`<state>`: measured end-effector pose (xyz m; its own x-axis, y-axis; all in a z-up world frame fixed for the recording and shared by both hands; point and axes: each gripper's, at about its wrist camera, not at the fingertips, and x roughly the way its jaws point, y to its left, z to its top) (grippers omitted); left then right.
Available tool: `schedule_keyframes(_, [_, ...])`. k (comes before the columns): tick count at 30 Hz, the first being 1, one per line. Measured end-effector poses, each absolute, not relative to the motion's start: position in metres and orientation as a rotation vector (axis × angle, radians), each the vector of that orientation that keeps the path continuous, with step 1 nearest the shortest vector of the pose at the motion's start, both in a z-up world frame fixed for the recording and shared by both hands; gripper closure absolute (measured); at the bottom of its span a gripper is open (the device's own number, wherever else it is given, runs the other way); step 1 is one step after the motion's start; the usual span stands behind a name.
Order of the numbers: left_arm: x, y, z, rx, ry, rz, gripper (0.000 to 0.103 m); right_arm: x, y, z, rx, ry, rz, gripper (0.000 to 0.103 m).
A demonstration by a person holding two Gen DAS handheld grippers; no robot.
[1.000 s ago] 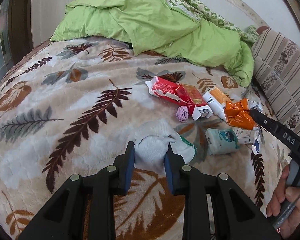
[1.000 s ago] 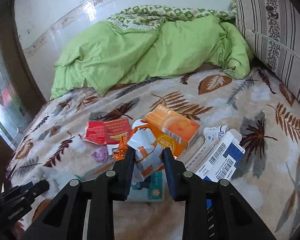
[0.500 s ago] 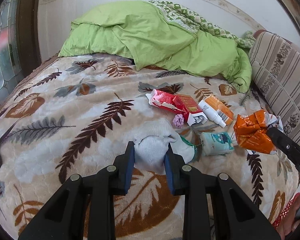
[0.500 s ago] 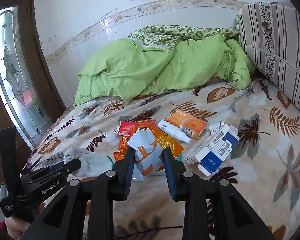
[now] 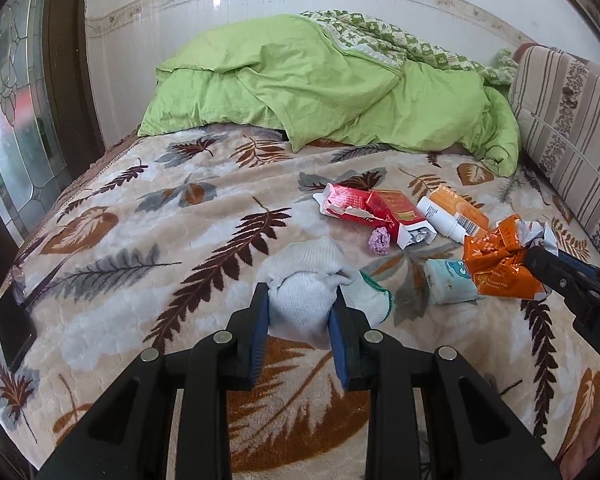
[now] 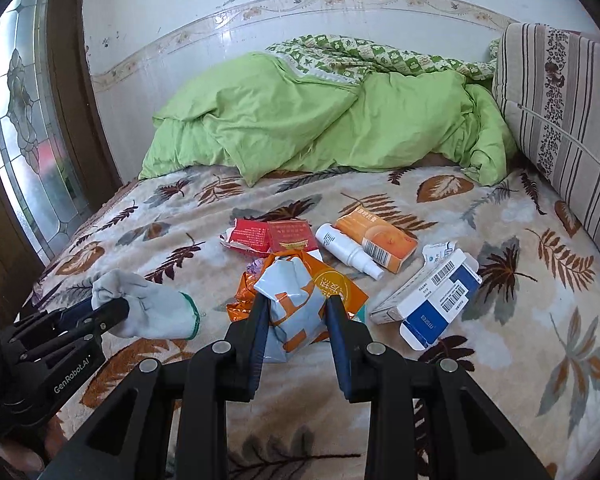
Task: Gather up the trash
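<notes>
Over the leaf-patterned blanket [image 5: 148,240] on the bed, we are keeping the left gripper [image 5: 300,312] clamped on the grey glove [image 5: 304,300] and the right gripper [image 6: 296,320] pinching the crumpled orange wrapper [image 6: 296,300], lifting both clear without snagging the boxes [image 6: 428,304].

A home bedroom: bed with leaf-patterned blanket [image 5: 140,264], green duvet [image 5: 320,88], striped cushion [image 6: 560,112].

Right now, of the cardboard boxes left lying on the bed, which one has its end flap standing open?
The white-and-blue barcoded carton, nearest the right gripper: its near flap hangs open. The orange box looks closed; the red packs are torn.
</notes>
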<state>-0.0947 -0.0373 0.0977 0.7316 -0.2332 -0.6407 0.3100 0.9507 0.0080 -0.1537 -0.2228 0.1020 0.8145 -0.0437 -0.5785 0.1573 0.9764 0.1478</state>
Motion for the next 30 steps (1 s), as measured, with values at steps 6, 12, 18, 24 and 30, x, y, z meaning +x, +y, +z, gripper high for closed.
schedule_keyframes(6, [-0.096, -0.041, 0.1, 0.146, 0.661, -0.284, 0.076, -0.149, -0.226, 0.096, 0.181, 0.646, -0.14, 0.072])
schedule_keyframes(12, [-0.097, -0.043, 0.1, 0.15, 0.657, -0.279, 0.076, -0.146, -0.222, 0.091, 0.142, 0.683, -0.164, 0.072])
schedule_keyframes(18, [-0.096, -0.041, 0.1, 0.145, 0.658, -0.269, 0.076, -0.147, -0.216, 0.094, 0.106, 0.672, -0.17, 0.072])
schedule_keyframes(24, [-0.097, -0.04, 0.1, 0.145, 0.656, -0.267, 0.076, -0.148, -0.217, 0.094, 0.121, 0.669, -0.166, 0.072])
schedule_keyframes(30, [-0.097, -0.04, 0.101, 0.147, 0.653, -0.265, 0.076, -0.148, -0.217, 0.094, 0.122, 0.668, -0.163, 0.072])
